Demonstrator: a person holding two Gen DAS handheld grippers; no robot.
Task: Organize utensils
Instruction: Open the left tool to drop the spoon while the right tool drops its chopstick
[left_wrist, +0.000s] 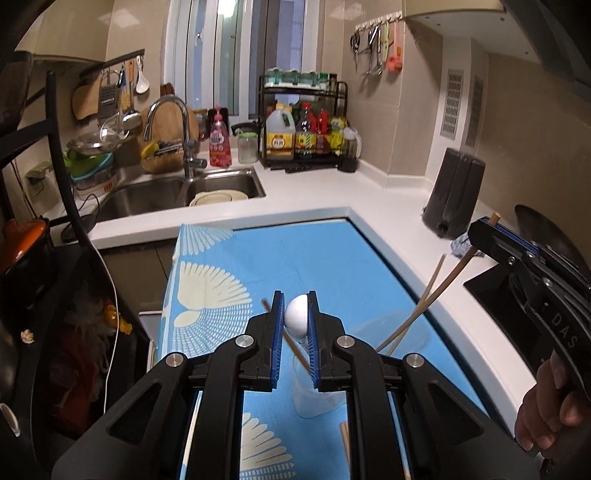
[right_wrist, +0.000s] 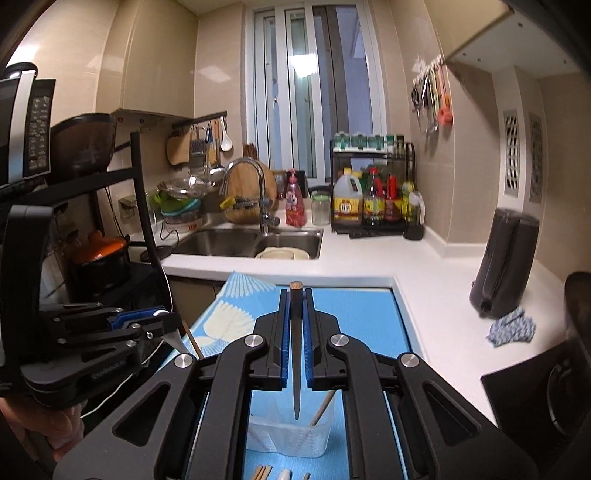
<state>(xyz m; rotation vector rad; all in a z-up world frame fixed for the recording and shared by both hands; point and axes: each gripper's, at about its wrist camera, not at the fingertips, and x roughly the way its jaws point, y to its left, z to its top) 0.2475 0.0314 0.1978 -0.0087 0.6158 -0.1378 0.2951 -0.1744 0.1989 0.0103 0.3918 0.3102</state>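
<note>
My left gripper (left_wrist: 296, 317) is shut on a white spoon (left_wrist: 296, 314), held over a clear plastic cup (left_wrist: 314, 400) on the blue mat (left_wrist: 258, 258). My right gripper (right_wrist: 295, 328) is shut on a dark chopstick (right_wrist: 295, 350) whose tip points down into the same clear cup (right_wrist: 288, 435). A brown chopstick (right_wrist: 322, 404) leans in that cup. In the left wrist view the right gripper (left_wrist: 491, 225) holds the chopstick (left_wrist: 424, 302) slanting down to the cup. More chopsticks (right_wrist: 261, 472) lie on the mat at the bottom edge.
A double sink (left_wrist: 177, 192) with a faucet (left_wrist: 177, 122) is at the back. A bottle rack (left_wrist: 303, 125) stands in the corner. A dark knife block (left_wrist: 456, 192), a blue cloth (right_wrist: 511, 326) and a black stove (right_wrist: 546, 384) are on the right counter.
</note>
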